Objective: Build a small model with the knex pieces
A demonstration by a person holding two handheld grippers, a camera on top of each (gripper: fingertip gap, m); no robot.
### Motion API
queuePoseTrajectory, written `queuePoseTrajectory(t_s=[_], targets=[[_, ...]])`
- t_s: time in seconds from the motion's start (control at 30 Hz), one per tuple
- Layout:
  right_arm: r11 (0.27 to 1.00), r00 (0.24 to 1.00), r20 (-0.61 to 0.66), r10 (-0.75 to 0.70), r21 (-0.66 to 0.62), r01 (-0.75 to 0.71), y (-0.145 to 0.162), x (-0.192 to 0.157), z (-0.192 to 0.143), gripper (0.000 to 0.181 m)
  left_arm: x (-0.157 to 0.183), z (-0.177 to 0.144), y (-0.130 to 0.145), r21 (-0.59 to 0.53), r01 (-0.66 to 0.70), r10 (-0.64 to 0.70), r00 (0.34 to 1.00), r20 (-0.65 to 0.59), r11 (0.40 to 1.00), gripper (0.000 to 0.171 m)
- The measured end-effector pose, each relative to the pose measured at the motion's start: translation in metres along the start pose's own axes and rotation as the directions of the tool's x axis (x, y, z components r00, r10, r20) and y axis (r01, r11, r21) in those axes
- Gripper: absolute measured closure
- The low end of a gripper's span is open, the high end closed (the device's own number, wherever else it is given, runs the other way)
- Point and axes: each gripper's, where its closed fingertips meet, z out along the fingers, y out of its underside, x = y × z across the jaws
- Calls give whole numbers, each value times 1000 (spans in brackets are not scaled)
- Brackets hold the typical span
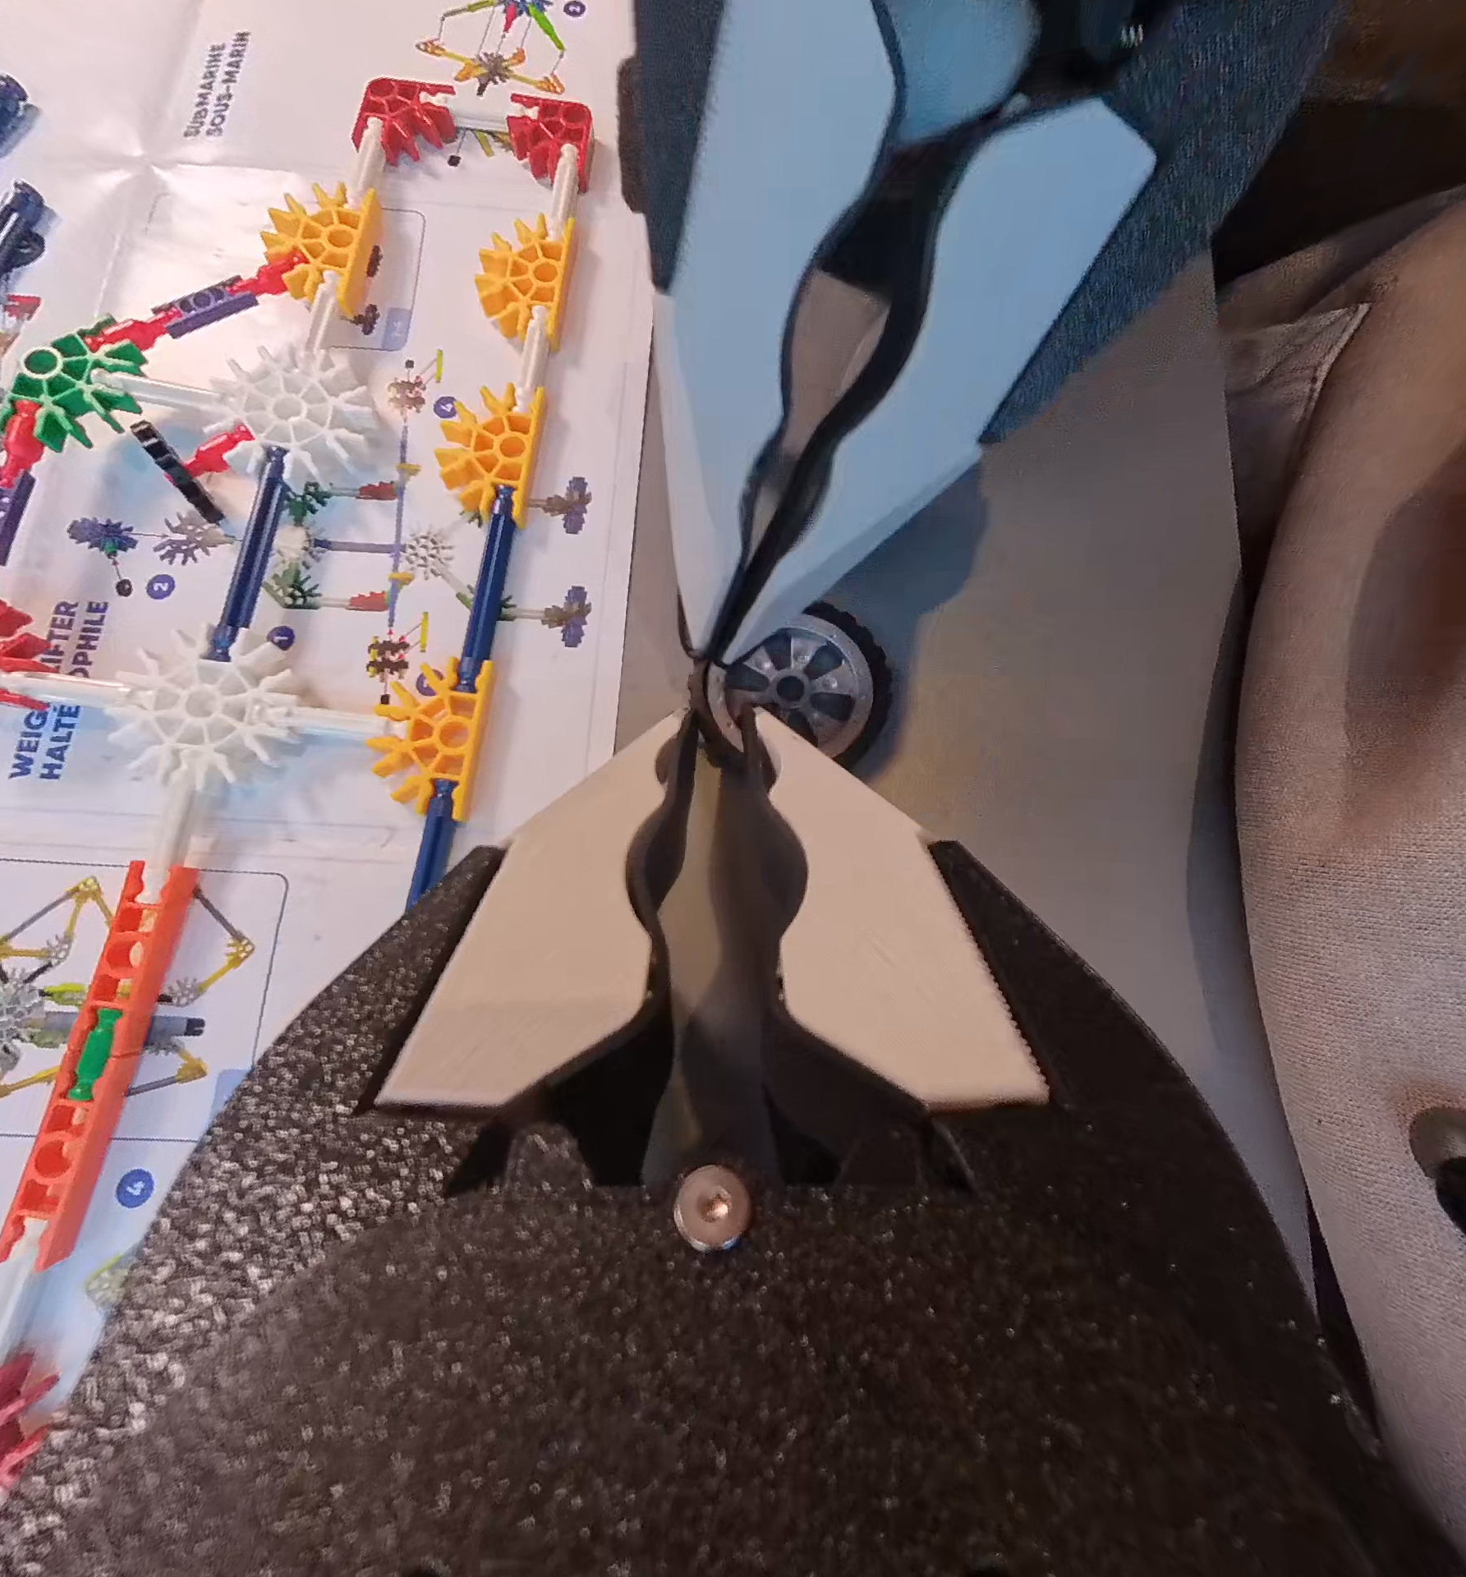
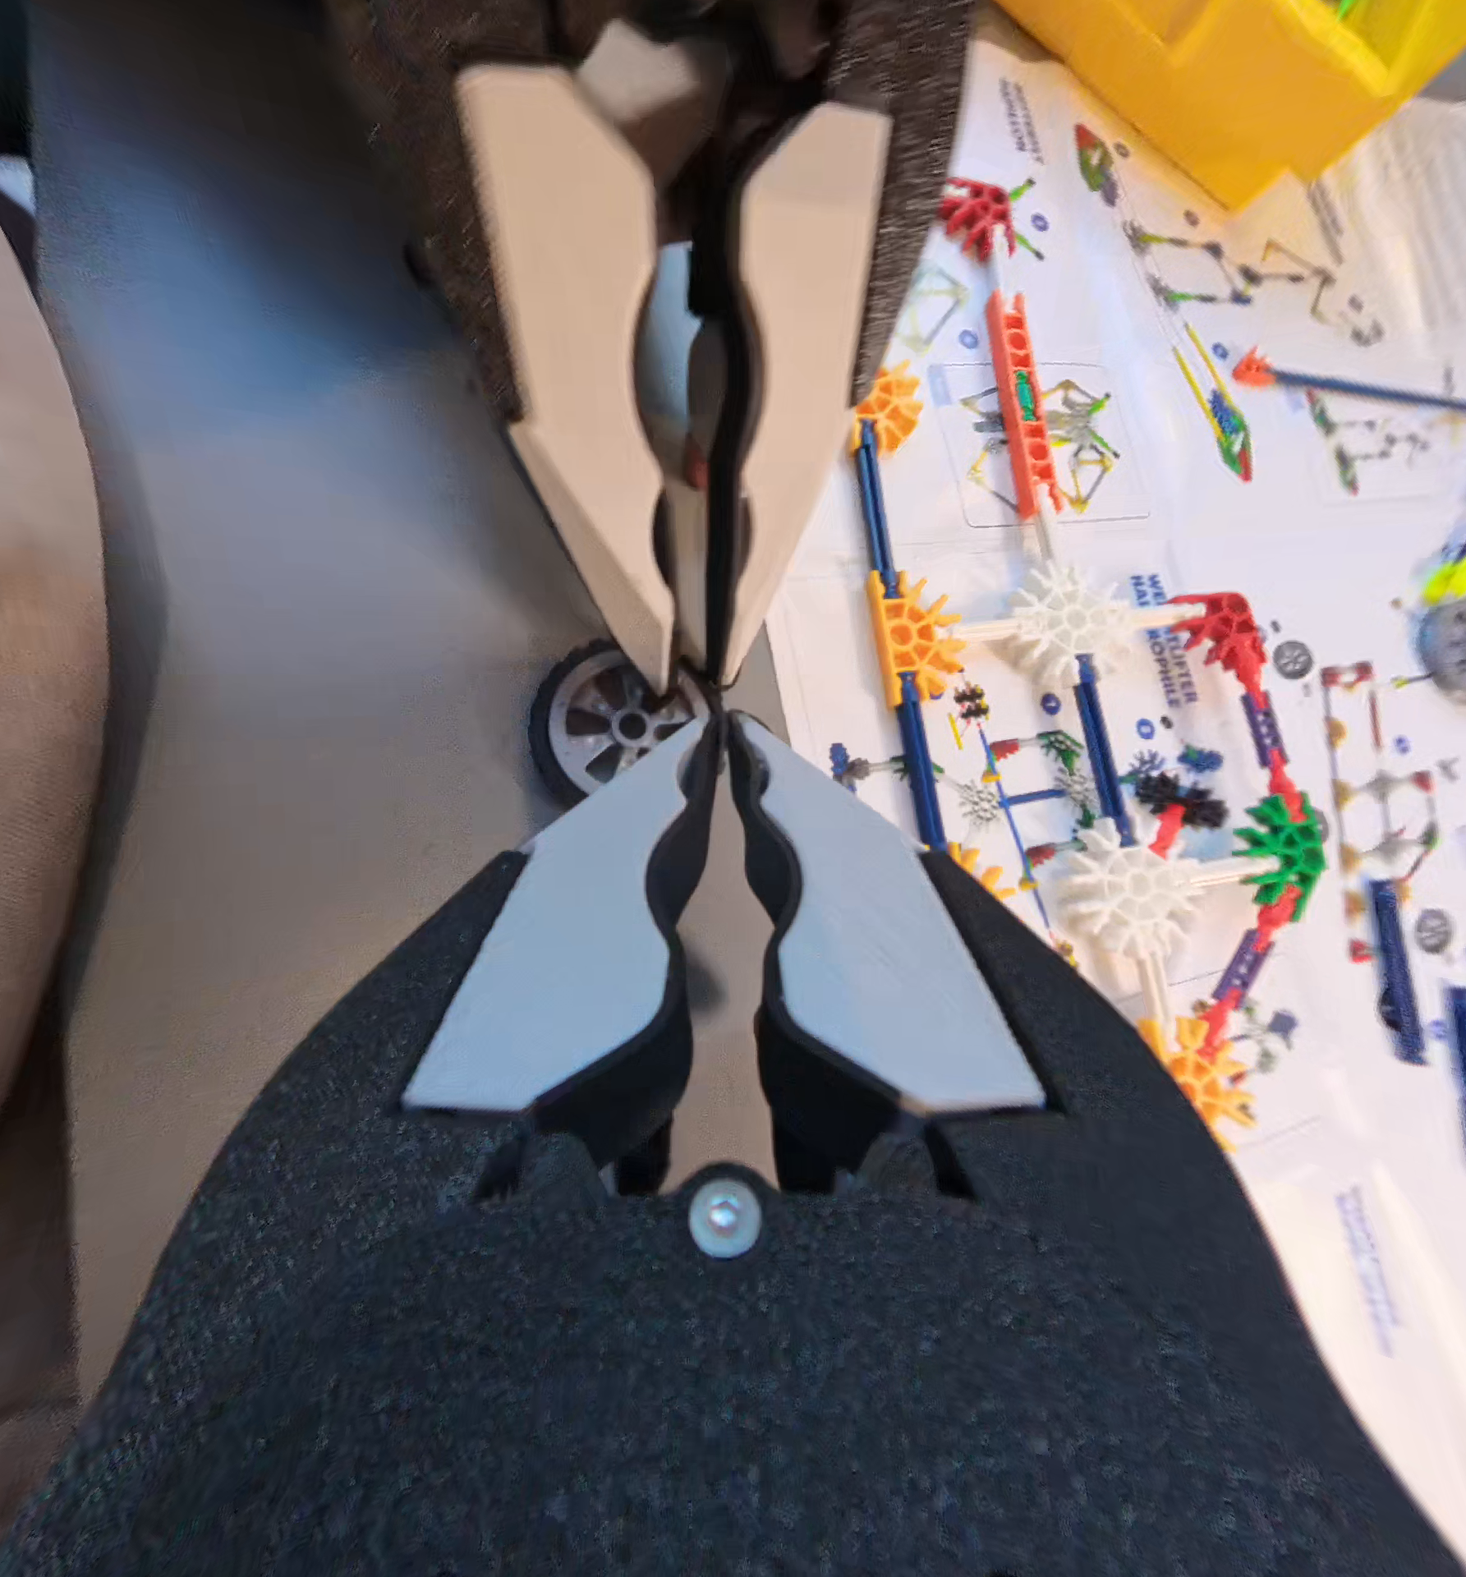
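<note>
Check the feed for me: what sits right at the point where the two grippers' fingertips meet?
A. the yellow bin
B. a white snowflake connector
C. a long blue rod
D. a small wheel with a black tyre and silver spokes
D. In both wrist views the small wheel lies on the bare tabletop just beside the instruction sheet, and the left gripper and right gripper converge tip to tip at its rim.

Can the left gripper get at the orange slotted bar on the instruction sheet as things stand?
Probably not at once: the left gripper is closed tip to tip against the right gripper over the small wheel. The orange bar lies uncovered off to its left.
</note>
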Motion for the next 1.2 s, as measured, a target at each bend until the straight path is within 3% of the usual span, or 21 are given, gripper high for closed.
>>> queuePoseTrajectory(t_s=[0.1,0.23,0.37,0.5,0.53,0.67,0.73,0.83,0.97,1.03,1.1,1.2], targets=[[983,975,138,175,-87,-164,5,-3,0,156,2,0,0,-1,-14,14,1000,5,1000,164],[957,931,247,268,-181,-227,5,-14,6,161,3,0,0,6,-41,41,999,17,999,164],[968,938,263,224,-169,-184,2,-15,8,163,2,-3,0,27,-9,9,1000,1,1000,160],[998,987,151,63,7,-65,-7,-7,3,165,7,-11,-5,71,180,-167,973,-158,981,148],[998,997,82,-4,70,-2,-13,-1,-2,176,8,-14,-7,82,230,-210,956,-204,970,145],[956,969,-142,-203,185,228,-34,7,-22,176,8,-18,-19,140,307,-261,925,-275,941,153],[940,948,-198,-249,185,286,-33,7,-25,176,12,-18,-23,158,273,-222,934,-279,949,166],[935,962,-200,-185,266,235,-38,10,-36,178,6,-22,-30,213,136,-102,982,-161,968,168],[960,997,-23,-78,269,81,-39,9,-42,163,6,-27,-39,246,-79,84,996,-12,966,168],[970,995,81,-66,240,44,-38,4,-43,164,8,-30,-44,264,-157,150,988,45,952,168],[966,988,138,-71,257,34,-44,0,-48,176,9,-31,-46,270,-182,172,983,60,945,168],[959,987,149,-66,284,21,-49,1,-52,176,10,-35,-50,307,-137,134,991,30,942,168]])
